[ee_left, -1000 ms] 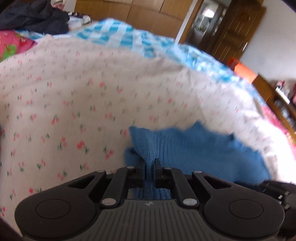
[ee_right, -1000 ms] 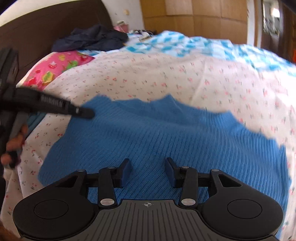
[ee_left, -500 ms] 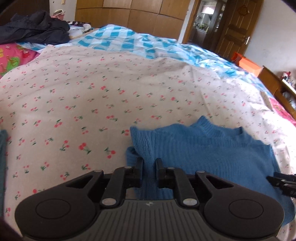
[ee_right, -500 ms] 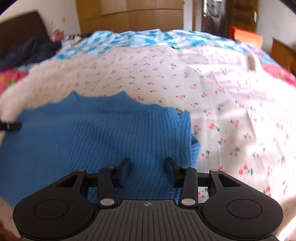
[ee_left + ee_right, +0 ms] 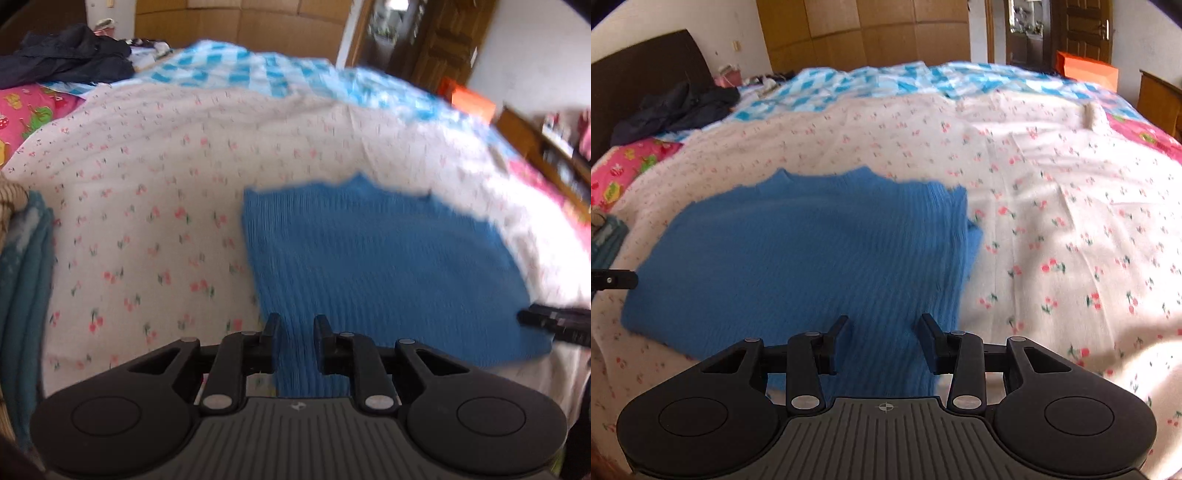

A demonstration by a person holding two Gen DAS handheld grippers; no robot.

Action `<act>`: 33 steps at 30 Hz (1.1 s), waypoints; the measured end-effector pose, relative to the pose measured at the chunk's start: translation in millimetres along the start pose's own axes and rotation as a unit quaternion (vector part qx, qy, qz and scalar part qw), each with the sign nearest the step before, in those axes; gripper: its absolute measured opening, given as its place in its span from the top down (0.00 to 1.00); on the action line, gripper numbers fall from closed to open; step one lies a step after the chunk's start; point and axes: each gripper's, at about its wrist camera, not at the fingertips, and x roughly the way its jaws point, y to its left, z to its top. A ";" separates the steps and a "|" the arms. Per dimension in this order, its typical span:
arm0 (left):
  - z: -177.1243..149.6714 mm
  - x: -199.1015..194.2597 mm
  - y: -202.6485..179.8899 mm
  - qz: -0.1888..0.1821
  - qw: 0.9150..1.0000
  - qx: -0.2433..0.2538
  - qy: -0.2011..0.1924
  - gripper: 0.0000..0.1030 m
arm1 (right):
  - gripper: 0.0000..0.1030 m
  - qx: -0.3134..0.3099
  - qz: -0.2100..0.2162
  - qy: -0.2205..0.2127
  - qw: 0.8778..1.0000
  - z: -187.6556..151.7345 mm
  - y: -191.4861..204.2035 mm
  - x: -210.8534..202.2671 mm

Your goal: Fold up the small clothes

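Light: bright, soft daylight in both views, strongest at the right.
Glare: the cherry-print bedspread [image 5: 1071, 229] washes out white at near right; same on the right in the left wrist view.
Shadows: faint.
Blur: motion smear across the blue sweater [image 5: 376, 266], bedspread and far doorway [image 5: 388, 26]; right wrist view sharper.
Distortion: fisheye bends the bed; corners go dark.

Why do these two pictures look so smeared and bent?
Left wrist view: motion blur smears the blue sweater and bedspread; only the claw stays sharp. Right wrist view: milder blur, and the fisheye lens curves the bed.
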 end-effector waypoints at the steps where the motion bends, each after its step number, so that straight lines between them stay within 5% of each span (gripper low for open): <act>1: -4.5 7.1 -1.4 0.020 1.000 0.009 0.019 0.77 | 0.63 0.001 -0.007 0.003 1.000 -2.5 -3.3 1.2; 3: -14.3 16.6 1.8 0.046 0.998 0.013 0.040 0.69 | 0.63 0.021 -0.007 0.018 1.000 -5.8 -12.7 1.4; 10: -13.5 -1.4 7.6 0.046 0.998 -0.020 0.026 0.67 | 0.63 0.063 0.009 -0.001 0.998 -5.9 -24.5 -18.8; 13: -14.7 -10.4 2.7 0.041 0.999 -0.021 0.010 0.67 | 0.63 0.057 0.012 -0.014 0.998 -8.9 -22.0 -24.8; 17: -18.9 3.3 3.4 0.048 0.998 -0.035 0.035 0.67 | 0.63 0.054 -0.012 0.023 0.998 -14.2 -24.7 -5.9; 23: -20.7 -2.9 7.6 0.043 0.996 -0.074 0.025 0.67 | 0.63 0.044 -0.020 -0.010 0.999 -1.2 -21.8 -31.3; 33: -29.4 5.0 16.8 -0.008 0.983 -0.183 0.003 0.64 | 0.59 -0.034 0.090 0.011 0.995 64.4 78.4 -13.8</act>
